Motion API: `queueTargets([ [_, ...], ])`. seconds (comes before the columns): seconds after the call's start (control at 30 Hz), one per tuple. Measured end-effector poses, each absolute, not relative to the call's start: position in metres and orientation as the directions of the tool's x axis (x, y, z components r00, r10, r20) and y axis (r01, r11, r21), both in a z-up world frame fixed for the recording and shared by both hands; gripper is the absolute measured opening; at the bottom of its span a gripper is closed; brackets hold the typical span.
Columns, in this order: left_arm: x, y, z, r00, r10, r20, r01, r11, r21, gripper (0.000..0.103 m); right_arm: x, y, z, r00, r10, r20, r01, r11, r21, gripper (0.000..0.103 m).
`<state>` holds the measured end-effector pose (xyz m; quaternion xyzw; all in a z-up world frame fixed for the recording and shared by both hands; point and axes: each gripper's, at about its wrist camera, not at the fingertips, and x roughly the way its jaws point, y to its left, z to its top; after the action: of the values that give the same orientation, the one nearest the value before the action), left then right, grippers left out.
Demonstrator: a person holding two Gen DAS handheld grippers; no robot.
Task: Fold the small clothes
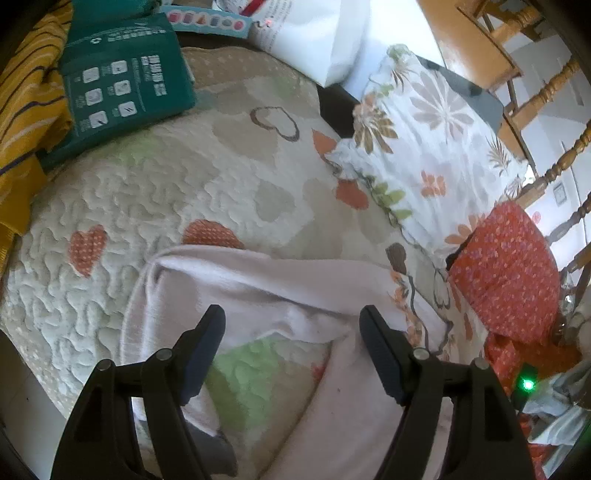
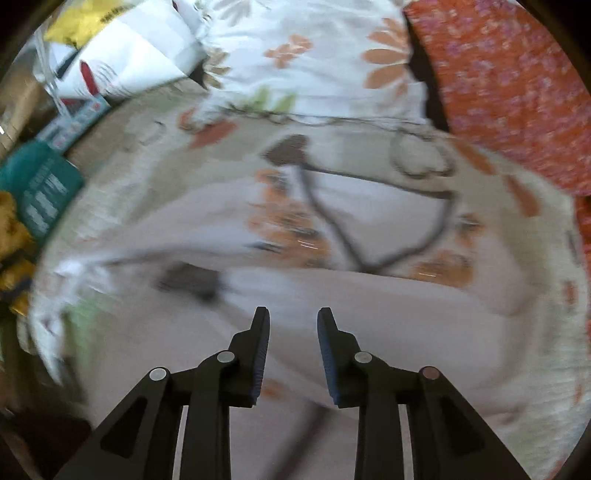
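Observation:
A pale pink small garment (image 1: pixel 258 291) lies on a quilted bedspread with heart patterns (image 1: pixel 177 177). My left gripper (image 1: pixel 291 314) is wide open just above the garment, its jaws astride a raised fold, with a green patch of quilt showing between them. In the right wrist view, which is motion-blurred, the same pink garment (image 2: pixel 388 325) fills the lower half. My right gripper (image 2: pixel 291 312) hovers over it, jaws partly open with nothing between them.
A green package (image 1: pixel 122 85) and yellow striped cloth (image 1: pixel 26 92) lie at far left. A floral pillow (image 1: pixel 428 147) and orange dotted cushion (image 1: pixel 506 273) lie at right. White bags (image 1: pixel 314 33) and wooden chairs (image 1: pixel 535 92) stand beyond the bed.

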<state>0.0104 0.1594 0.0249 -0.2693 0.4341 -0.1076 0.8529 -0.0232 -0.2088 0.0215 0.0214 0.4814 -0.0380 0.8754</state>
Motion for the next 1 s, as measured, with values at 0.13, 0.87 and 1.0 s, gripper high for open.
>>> queueTargets([
  [0.13, 0.010, 0.139, 0.026, 0.591, -0.407, -0.696, -0.021, 0.855, -0.518, 0.074, -0.018, -0.207, 0.020, 0.549, 0.009, -0.836, 0.083, 0.994, 0.065, 0.029],
  [0.87, 0.019, 0.142, 0.021, 0.558, -0.442, -0.703, -0.024, 0.838, -0.545, 0.074, 0.050, -0.132, -0.008, 0.520, 0.092, -0.849, -0.064, 0.996, 0.069, 0.050],
  [1.0, 0.016, 0.145, 0.023, 0.567, -0.442, -0.695, -0.025, 0.834, -0.551, 0.075, 0.041, -0.111, -0.042, 0.482, -0.088, -0.872, -0.118, 0.979, -0.164, 0.047],
])
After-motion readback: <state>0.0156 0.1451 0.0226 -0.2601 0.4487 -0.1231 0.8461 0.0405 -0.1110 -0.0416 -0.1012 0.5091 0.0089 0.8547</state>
